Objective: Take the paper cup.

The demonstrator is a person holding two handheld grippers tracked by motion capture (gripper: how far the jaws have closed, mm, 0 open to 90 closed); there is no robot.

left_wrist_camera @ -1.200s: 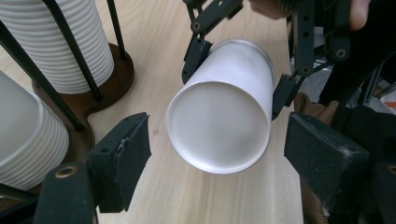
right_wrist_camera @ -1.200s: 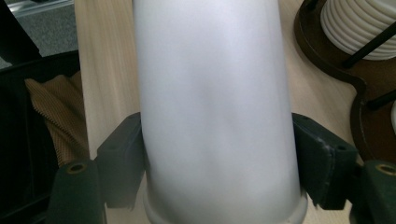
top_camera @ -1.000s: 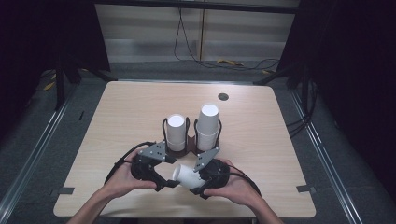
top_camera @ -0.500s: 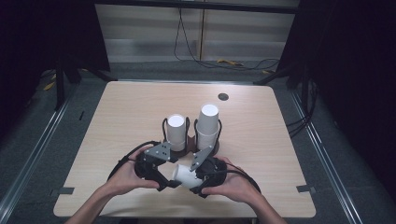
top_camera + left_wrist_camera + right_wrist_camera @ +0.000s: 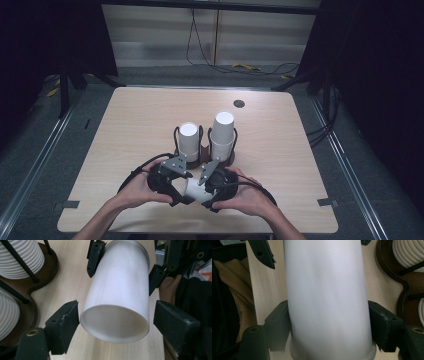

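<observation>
A white paper cup (image 5: 192, 191) lies on its side just above the table near the front edge, between my two grippers, which face each other. My right gripper (image 5: 328, 325) is shut on the cup (image 5: 327, 295) close to its rim, both pads pressed against the wall. My left gripper (image 5: 115, 320) stands open around the cup's base end (image 5: 116, 315), with a thin gap at each pad (image 5: 66, 320). In the high view the left gripper (image 5: 184, 192) and right gripper (image 5: 202, 194) almost meet over the cup.
Just behind the grippers a dark wooden holder (image 5: 202, 155) with black wire rods carries two stacks of white cups (image 5: 189, 140), the right stack (image 5: 222, 131) taller. A small dark disc (image 5: 239, 103) sits at the table's back right. Cables trail from both grippers.
Both hands have shifted slightly forward and right with the cup, and the left gripper has closed in on the cup's base end.
</observation>
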